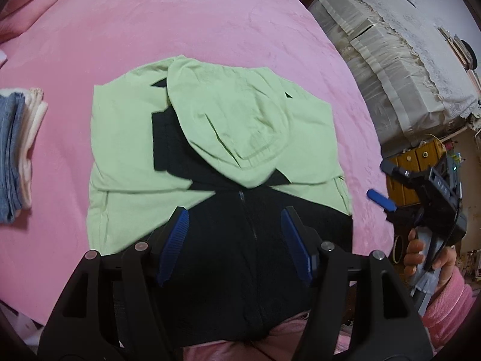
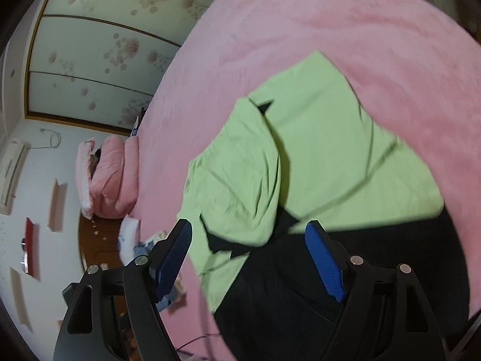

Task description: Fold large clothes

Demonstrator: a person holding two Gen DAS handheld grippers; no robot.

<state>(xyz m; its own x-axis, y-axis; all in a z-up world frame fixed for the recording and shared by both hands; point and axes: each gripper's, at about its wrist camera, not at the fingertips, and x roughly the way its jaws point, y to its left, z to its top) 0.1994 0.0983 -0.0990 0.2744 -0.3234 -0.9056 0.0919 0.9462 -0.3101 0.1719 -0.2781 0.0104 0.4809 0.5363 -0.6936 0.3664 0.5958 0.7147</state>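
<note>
At nine o'clock of my left wrist view, a stack of folded clothes [image 1: 16, 153], blue denim and pale pink, sits on the pink bed [image 1: 210, 21]. At the centre lies the hooded jacket [image 1: 126, 150], black with light green panels, its sleeves folded in across the body, its green hood [image 1: 240, 120] laid flat over the chest and its zipper [image 1: 249, 219] running toward six o'clock. My left gripper [image 1: 236, 240] hangs above the jacket's black lower half, blue fingers [image 1: 174, 243] well apart, nothing between them. At three o'clock my right hand [image 1: 427, 255] holds the right gripper [image 1: 379, 182] over the bed's edge, beside the jacket, fingers spread and empty. Beyond it, at one o'clock, stand cloth-covered boxes [image 1: 390, 69]. In my blurred right wrist view, the right gripper [image 2: 255, 258] hovers over the jacket [image 2: 330, 156], fingers [image 2: 324, 258] apart, with pink pillows [image 2: 108, 177] at nine o'clock.
</note>
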